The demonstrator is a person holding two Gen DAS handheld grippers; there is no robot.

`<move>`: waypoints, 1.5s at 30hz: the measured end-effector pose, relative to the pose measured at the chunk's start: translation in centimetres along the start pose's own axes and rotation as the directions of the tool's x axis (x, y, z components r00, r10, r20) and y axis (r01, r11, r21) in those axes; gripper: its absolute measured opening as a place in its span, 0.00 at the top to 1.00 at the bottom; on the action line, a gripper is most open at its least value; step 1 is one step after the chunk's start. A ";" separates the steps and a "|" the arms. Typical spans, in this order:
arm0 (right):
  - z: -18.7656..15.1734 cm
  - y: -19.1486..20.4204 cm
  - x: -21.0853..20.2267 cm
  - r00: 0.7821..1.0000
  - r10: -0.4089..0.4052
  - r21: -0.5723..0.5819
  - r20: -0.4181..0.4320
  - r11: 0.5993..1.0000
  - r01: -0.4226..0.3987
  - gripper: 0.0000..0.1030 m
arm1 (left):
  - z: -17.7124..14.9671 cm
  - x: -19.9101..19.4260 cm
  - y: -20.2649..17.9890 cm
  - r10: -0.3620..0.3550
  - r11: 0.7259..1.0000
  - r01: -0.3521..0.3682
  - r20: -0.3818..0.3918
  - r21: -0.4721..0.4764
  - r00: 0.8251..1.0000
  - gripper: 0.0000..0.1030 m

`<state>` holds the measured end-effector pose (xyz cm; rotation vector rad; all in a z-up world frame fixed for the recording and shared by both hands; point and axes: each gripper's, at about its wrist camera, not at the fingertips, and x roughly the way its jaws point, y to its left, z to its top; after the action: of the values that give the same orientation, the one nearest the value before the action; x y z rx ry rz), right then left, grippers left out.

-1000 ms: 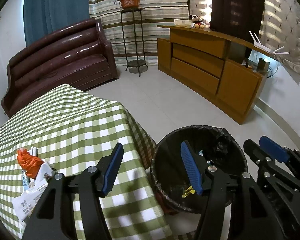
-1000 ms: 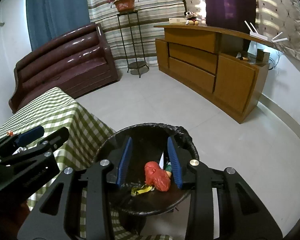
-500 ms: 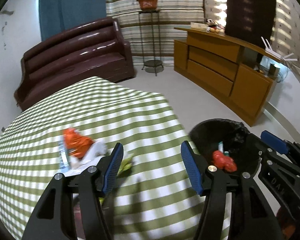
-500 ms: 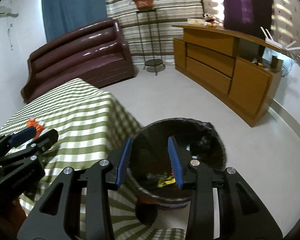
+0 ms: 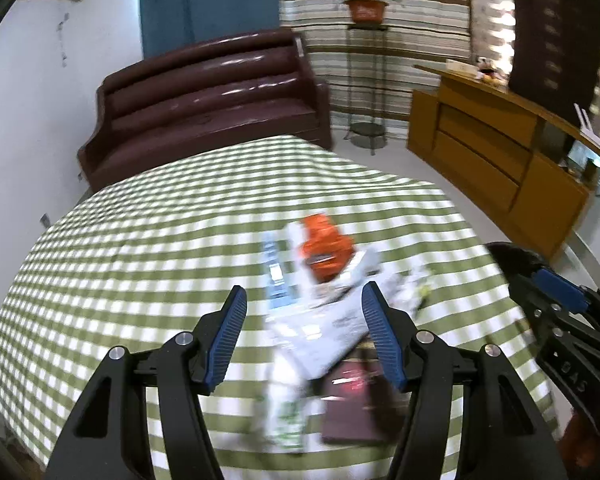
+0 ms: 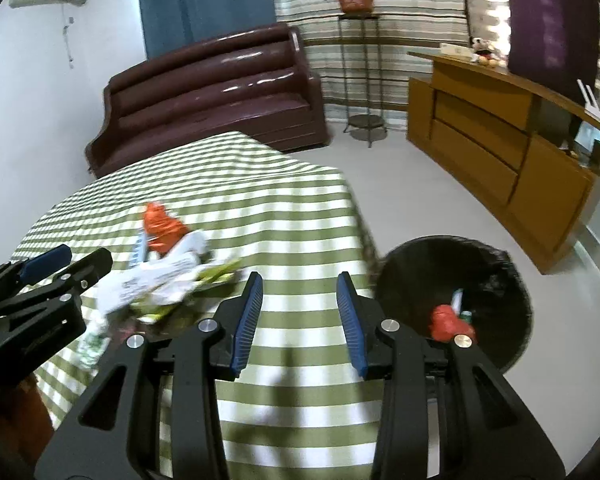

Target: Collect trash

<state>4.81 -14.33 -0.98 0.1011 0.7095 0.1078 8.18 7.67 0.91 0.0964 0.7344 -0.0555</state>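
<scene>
Trash pile (image 5: 320, 304) now lies straight ahead of the left tongs (image 5: 304, 320), which a second ago faced the black bin (image 6: 500, 280) beside the worktop (image 5: 140, 260). Both tongs have swung away from the bin and back over the checked cloth. Left tongs stand wide and empty; right tongs (image 6: 298, 312) gape narrower, also empty, between pile and bin. One red wad (image 6: 446, 322) already sits in the bin, so another pick-up looks next, probably the orange bag (image 5: 324, 248) atop the pile.

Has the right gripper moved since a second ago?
Yes. The right gripper hung over the black bin a second ago; now it is over the checked tablecloth, with the bin off to its right. It is open and empty.
</scene>
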 end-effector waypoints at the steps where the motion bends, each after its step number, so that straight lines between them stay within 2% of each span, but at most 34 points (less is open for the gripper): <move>1: 0.0 0.7 0.1 1.000 0.010 -0.007 -0.003 1.000 -0.010 0.63 | -0.1 0.0 0.7 0.009 1.000 -0.009 -0.002 -0.009 1.000 0.43; 5: 0.0 3.7 0.4 0.999 0.048 -0.041 -0.011 0.998 -0.048 0.62 | -0.8 0.2 3.7 0.045 0.998 -0.046 -0.016 -0.053 0.999 0.43; 6: -0.1 4.2 0.3 0.998 0.054 -0.046 -0.013 0.997 -0.054 0.61 | -0.9 0.2 4.3 0.051 0.997 -0.052 -0.018 -0.060 0.999 0.43; 7: -0.1 5.0 0.4 0.998 0.063 -0.053 -0.015 0.997 -0.064 0.55 | -1.1 0.2 4.9 0.059 0.996 -0.060 -0.020 -0.068 0.998 0.43; 12: -0.1 7.7 0.9 0.996 0.087 -0.083 -0.025 0.993 -0.089 0.54 | -1.8 0.2 7.8 0.101 0.990 -0.104 -0.031 -0.093 0.994 0.43; 20: -0.8 9.1 2.7 0.997 0.041 -0.115 -0.072 0.992 -0.049 0.55 | -2.5 0.9 10.5 0.103 0.985 -0.111 -0.061 -0.133 0.993 0.43; 29: -0.8 5.2 3.2 0.994 -0.059 -0.075 -0.091 0.996 0.052 0.55 | -2.6 1.5 10.1 0.074 0.988 -0.083 -0.071 -0.130 0.995 0.42; 32: -0.6 4.3 3.5 0.993 -0.068 -0.061 -0.093 0.996 0.062 0.55 | -2.5 1.8 9.6 0.069 0.989 -0.078 -0.073 -0.129 0.995 0.42; 39: 0.4 5.5 4.3 0.996 -0.042 -0.070 -0.078 0.997 0.037 0.55 | -2.1 2.0 8.9 0.067 0.990 -0.075 -0.070 -0.119 0.995 0.40; 45: 0.4 6.5 6.6 0.992 -0.047 -0.083 -0.119 0.996 0.038 0.57 | -1.8 2.2 8.8 0.066 0.990 -0.074 -0.070 -0.117 0.995 0.39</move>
<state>9.66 -7.07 -4.13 0.0020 0.8264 0.1022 9.37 16.60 -1.31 0.0096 0.7984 0.0585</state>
